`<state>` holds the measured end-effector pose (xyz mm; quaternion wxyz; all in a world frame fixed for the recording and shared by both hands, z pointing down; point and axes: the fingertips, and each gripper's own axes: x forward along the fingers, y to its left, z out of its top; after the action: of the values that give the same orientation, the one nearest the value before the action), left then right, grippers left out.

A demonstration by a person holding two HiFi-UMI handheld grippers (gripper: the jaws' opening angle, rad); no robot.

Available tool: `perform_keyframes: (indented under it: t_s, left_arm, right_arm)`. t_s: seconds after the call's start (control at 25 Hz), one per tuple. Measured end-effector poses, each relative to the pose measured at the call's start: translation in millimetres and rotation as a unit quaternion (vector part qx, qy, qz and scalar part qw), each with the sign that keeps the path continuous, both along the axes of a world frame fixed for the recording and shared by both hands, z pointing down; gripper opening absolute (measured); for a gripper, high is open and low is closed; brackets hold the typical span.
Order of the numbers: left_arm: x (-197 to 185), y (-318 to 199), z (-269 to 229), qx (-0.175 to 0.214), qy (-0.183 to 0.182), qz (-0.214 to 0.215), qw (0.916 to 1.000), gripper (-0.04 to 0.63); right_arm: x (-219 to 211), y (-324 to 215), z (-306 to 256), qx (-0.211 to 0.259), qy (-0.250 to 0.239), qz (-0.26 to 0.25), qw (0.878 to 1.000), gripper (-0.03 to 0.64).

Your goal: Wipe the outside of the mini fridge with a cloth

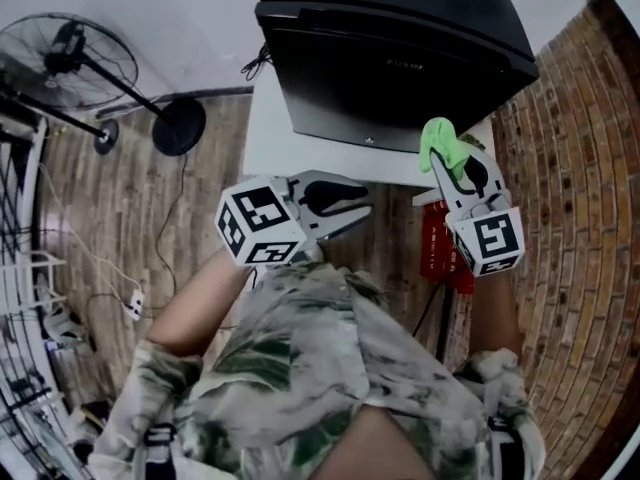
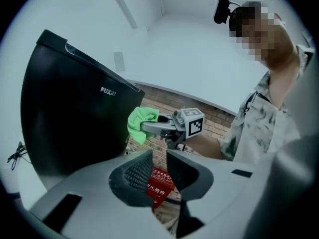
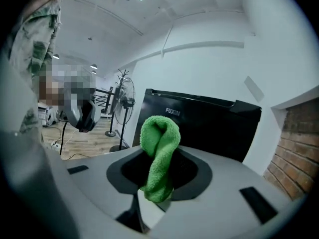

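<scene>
Just short of the black mini fridge (image 1: 400, 48), my right gripper (image 1: 443, 163) stands clamped on a bunched green cloth (image 1: 440, 140); my left gripper (image 1: 355, 208) hangs empty, jaws barely apart. Risk, I judge: thin wad, jaw tips scraping the door

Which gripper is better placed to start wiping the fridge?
The right. The right gripper holds the green cloth, close to the black fridge's front; the left gripper holds nothing and sits farther back.

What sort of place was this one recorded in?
Likely a loft-style room or studio rather than a kitchen: plank floor, brick wall, a pedestal fan, and the mini fridge on a white stand.
</scene>
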<state>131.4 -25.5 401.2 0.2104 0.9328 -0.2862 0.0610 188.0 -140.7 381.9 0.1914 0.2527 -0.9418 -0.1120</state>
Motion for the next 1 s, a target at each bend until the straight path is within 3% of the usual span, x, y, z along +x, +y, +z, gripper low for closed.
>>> perform_keyframes:
  t_s: [0.28,0.52,0.76,1.0]
  left_arm:
    - [-52,26,4,0.002,0.010,-0.010,0.9999,0.095]
    - [-126,44,-3,0.026,0.013,0.049,0.9984,0.095]
    - [-231,74,-8,0.030,0.004,0.091,0.9954,0.095]
    - [-280,83,-4,0.019,0.017,0.116,0.9930,0.095]
  right_arm:
    - [-66,31,-3,0.010,0.000,-0.024,1.000,0.120]
    - [-145,48,-25,0.046,0.022,0.008,0.999,0.120]
    - [-253,73,-44,0.067,0.005,0.045,0.997,0.120]
    - [-321,83,-55,0.098,0.032,0.051,0.993,0.120]
